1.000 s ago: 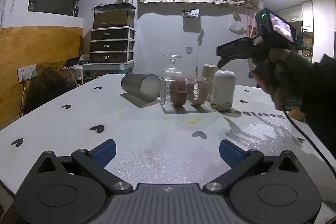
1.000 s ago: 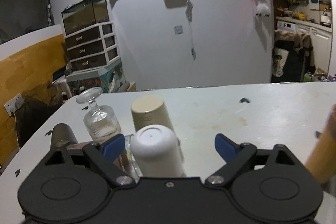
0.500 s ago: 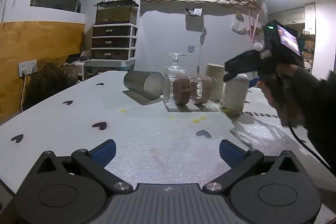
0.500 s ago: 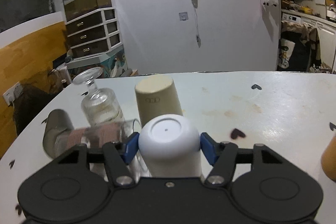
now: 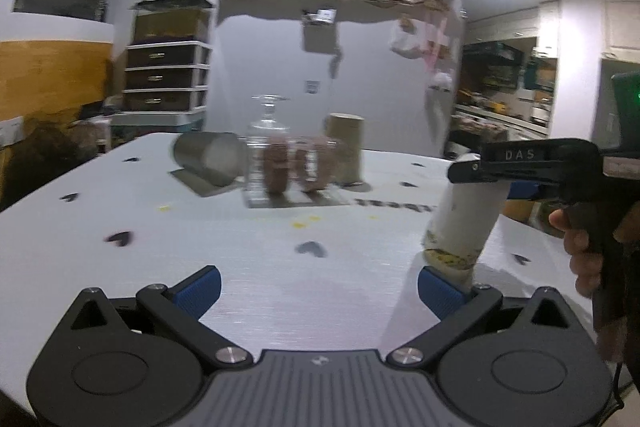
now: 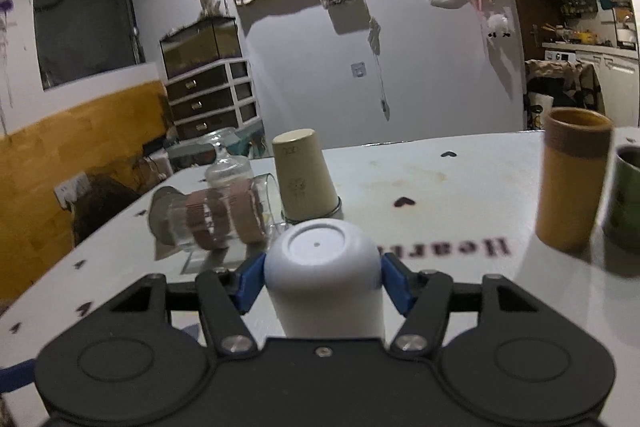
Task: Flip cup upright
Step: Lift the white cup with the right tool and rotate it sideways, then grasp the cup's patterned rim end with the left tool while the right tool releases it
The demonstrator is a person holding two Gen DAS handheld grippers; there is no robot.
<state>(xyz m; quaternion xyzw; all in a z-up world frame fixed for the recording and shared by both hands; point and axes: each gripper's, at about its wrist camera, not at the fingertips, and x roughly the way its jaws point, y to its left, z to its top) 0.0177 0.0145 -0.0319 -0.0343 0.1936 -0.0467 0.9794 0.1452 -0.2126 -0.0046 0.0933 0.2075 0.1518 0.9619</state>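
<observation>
The right gripper [image 6: 322, 281] holds the white cup [image 6: 324, 283] between its two blue pads [image 6: 251, 281], which press on the cup's sides near its closed bottom. In the right wrist view the flat bottom of the cup faces the camera. In the left wrist view the white cup [image 5: 466, 215] is tilted, with its open, patterned rim pointing down toward the table [image 5: 240, 247] and close above it; I cannot tell if the rim touches the surface. The left gripper [image 5: 318, 287] is low over the near part of the table, its jaws are wide apart and nothing is between them. Behind the white cup, in the middle of the table, a clear glass with pink bands [image 6: 224, 215] lies on its side. Just beside it a beige cup [image 6: 306, 179] stands upside down, and a stemmed glass [image 5: 267, 125] stands upside down as well. A metal cup [image 5: 210, 163] lies on its side to the left of them. In the right wrist view an orange-brown cup [image 6: 572, 179] stands upright on the right part of the table, and a green cup [image 6: 626, 199] stands just beside it at the edge of the view.
</observation>
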